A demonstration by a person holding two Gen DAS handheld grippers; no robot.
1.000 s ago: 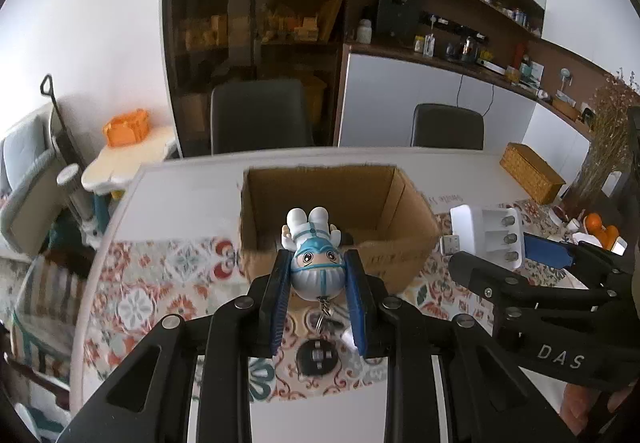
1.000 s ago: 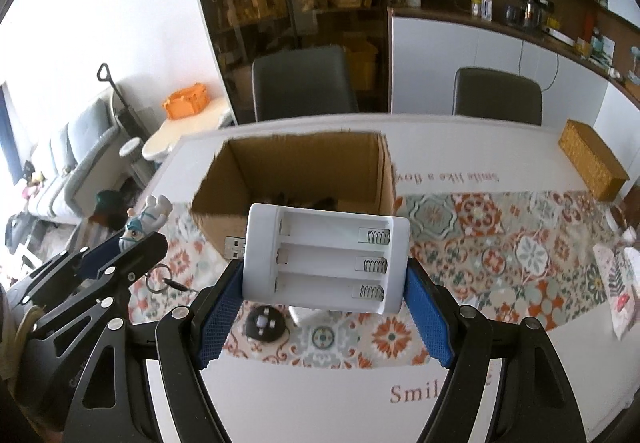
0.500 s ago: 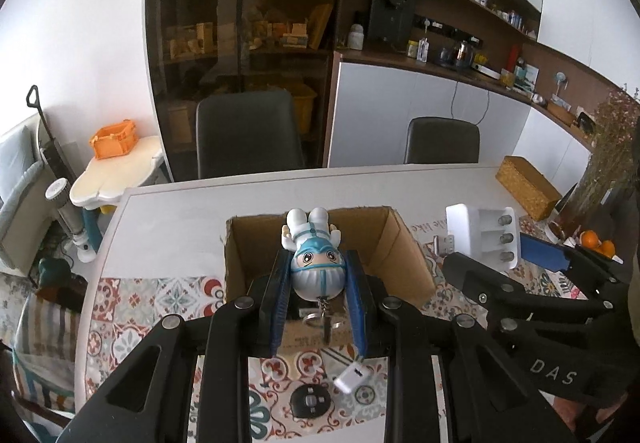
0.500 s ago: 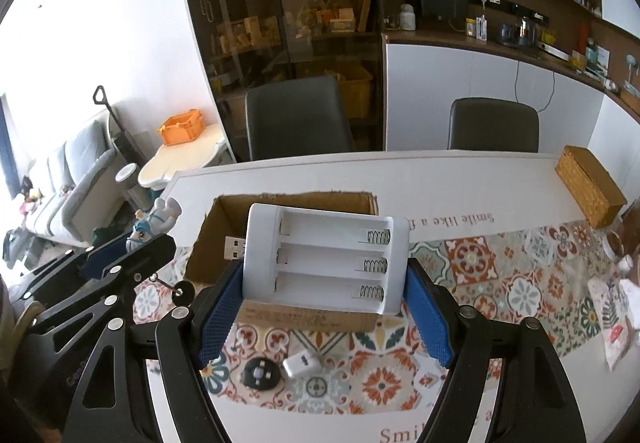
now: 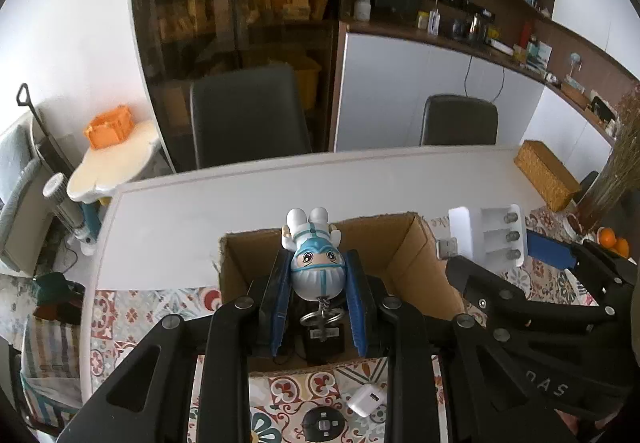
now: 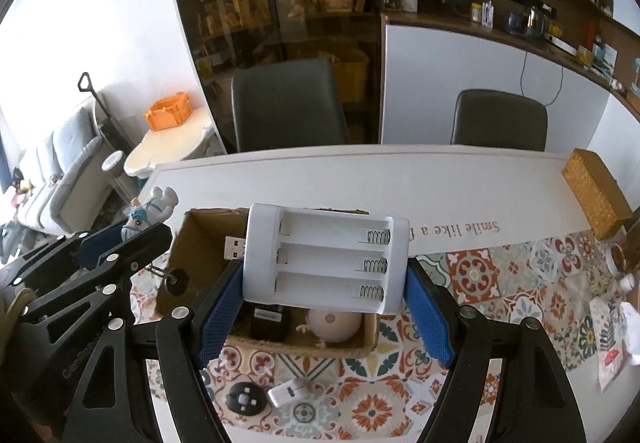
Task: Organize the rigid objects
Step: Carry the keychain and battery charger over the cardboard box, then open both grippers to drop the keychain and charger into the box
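My left gripper (image 5: 318, 279) is shut on a small blue-and-white toy figure keychain (image 5: 316, 263) and holds it over the open cardboard box (image 5: 404, 263). Its key ring hangs below. My right gripper (image 6: 324, 275) is shut on a white battery charger (image 6: 324, 257) with a USB plug, held above the same box (image 6: 192, 243). Inside the box lie a black block (image 6: 269, 319) and a pinkish round object (image 6: 334, 325). The left gripper and figure (image 6: 150, 209) also show at the left of the right wrist view.
A black round remote (image 6: 244, 401) and a white plug adapter (image 6: 290, 391) lie on the patterned runner in front of the box. A wicker box (image 6: 596, 199) stands at the table's far right. Two dark chairs stand behind the table.
Both grippers have risen and moved forward over the box with their objects. The box interior has come into view below them.
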